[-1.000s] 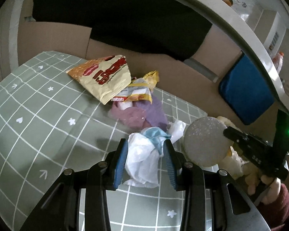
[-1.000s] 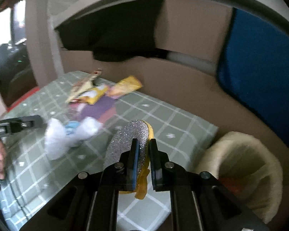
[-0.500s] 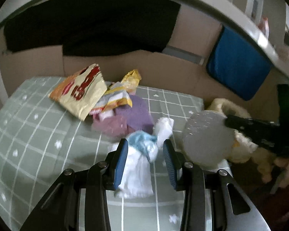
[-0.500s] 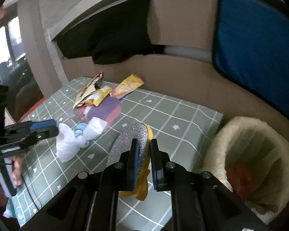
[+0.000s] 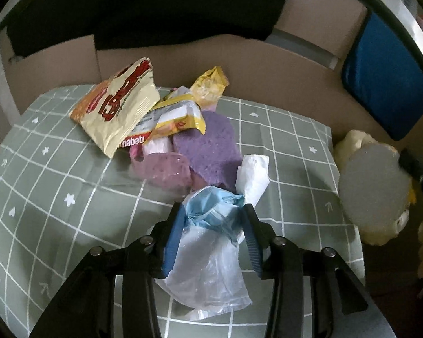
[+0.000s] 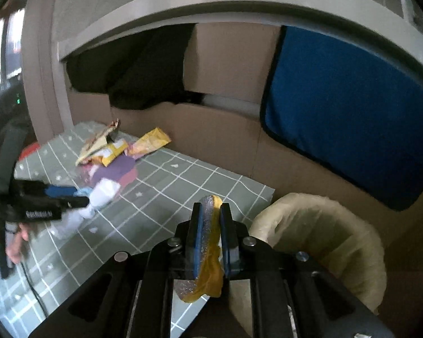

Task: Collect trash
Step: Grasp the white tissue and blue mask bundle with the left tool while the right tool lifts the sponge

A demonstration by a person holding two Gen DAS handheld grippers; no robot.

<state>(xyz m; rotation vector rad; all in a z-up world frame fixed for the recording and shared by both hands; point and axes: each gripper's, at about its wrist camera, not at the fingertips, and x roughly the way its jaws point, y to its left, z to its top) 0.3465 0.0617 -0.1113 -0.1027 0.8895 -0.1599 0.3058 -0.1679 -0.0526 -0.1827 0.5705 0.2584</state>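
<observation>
Left gripper point(image 5: 213, 236) is hovering over the crumpled white-and-blue plastic bag wad point(image 5: 211, 242) near the right edge of the green grid-patterned cloth surface point(image 5: 42, 186). Its jaws are opening, with the wad sitting between them; the blue pads look beside the plastic rather than pressing it.

Right gripper point(image 6: 210, 239) is holding its jaws clamped together on a flat silver-glitter and yellow disc-shaped piece point(image 6: 208, 253), carrying it just beside the cream fleece-lined round bin point(image 6: 338, 242) off the surface's right edge.

Remaining heap toward the far edge: cream-and-red crinkled snack bag point(image 5: 118, 107), yellow wrappers point(image 5: 183, 112), purple sponge-like slab point(image 5: 206, 149), pink translucent pouch point(image 5: 163, 171).

Judgement: 2 steps are running. For the left, lowering until the pads straddle the bunched blue knot before closing should stop the loose film slipping. For the right, releasing only once over the bin's mouth.
</observation>
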